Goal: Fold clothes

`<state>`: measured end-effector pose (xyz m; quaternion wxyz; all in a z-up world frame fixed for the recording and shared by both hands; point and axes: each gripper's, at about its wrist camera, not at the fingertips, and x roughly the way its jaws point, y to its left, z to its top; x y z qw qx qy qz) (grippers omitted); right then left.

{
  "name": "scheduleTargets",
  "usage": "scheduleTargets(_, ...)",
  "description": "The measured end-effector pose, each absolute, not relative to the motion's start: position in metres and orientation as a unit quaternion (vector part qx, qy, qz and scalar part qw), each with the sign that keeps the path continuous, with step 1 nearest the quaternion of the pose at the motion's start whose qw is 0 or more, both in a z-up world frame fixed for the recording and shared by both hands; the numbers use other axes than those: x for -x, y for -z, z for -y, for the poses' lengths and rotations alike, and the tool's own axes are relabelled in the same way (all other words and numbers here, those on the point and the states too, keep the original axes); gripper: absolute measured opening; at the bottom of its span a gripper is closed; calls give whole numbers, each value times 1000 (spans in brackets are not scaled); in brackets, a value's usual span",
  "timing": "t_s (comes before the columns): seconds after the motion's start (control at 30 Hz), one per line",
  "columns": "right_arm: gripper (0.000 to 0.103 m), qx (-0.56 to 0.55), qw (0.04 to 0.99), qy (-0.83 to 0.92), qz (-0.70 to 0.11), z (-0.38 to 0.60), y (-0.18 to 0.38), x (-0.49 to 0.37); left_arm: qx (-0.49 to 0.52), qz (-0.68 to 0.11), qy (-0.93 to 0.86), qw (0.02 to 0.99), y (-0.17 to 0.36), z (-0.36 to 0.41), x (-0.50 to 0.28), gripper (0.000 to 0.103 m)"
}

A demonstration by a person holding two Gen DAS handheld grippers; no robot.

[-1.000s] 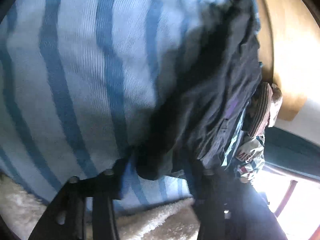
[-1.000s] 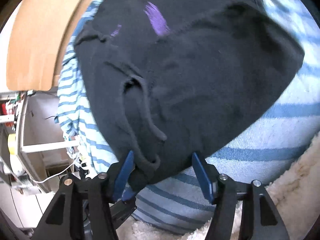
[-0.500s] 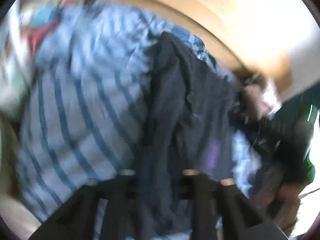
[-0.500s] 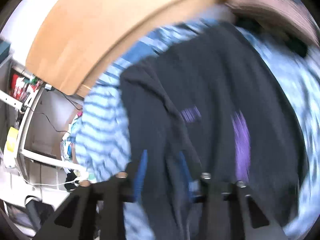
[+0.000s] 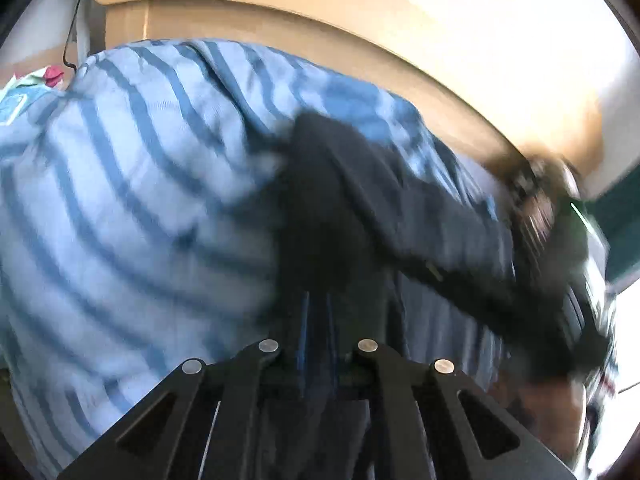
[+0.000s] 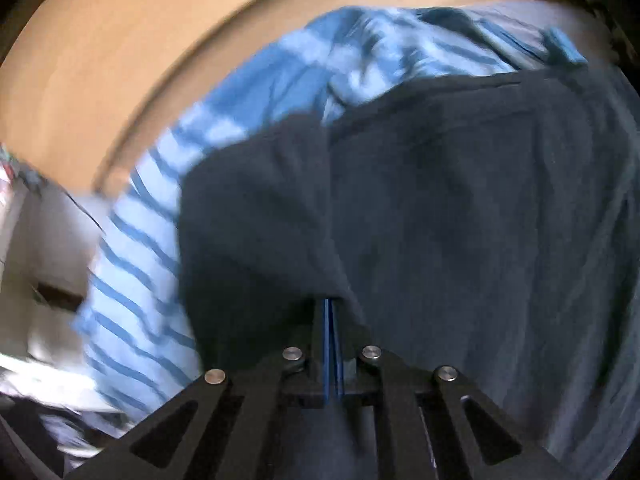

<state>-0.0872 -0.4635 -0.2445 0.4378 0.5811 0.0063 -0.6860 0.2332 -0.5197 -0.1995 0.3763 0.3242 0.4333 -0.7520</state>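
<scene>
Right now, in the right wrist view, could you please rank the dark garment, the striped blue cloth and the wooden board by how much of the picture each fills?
1. Dark garment, largest, though nearest the camera.
2. and 3. Wooden board and striped blue cloth look alike; unranked.

The garment lies on the bedspread; the headboard stands behind the bedspread, shelves to its left.

Both the left tongs and the right tongs are clamped tight, blue pads nearly meeting, each pinching dark cloth.
</scene>
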Motion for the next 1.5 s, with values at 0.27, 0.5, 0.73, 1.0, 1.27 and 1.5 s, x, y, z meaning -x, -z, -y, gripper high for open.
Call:
scheduleTargets(0.27,6,-535,480,691,-76,508,236,92,-365,-440,730,375,212,601,-188,9)
scheduleTargets(0.5,6,-517,439,728,-95,535,239,126,-340,-471,719,382,224,648,-179,9)
scheduleTargets(0.73,6,-502,526,678,-108,530,217,82,-403,-504,695,317,210,599,-208,9)
scheduleTargets(1.0,3,-496,452,738,-75,562,232,109,-368,-492,695,372,223,612,-204,9)
scheduleTargets(1.27,15,-558,504,651,-104,454,233,40,-441,-488,708,258,202,552,-202,9)
scheduleTargets(1.5,7,-608,428,658,-117,385,278,0,-452,-475,684,320,227,514,-221,5)
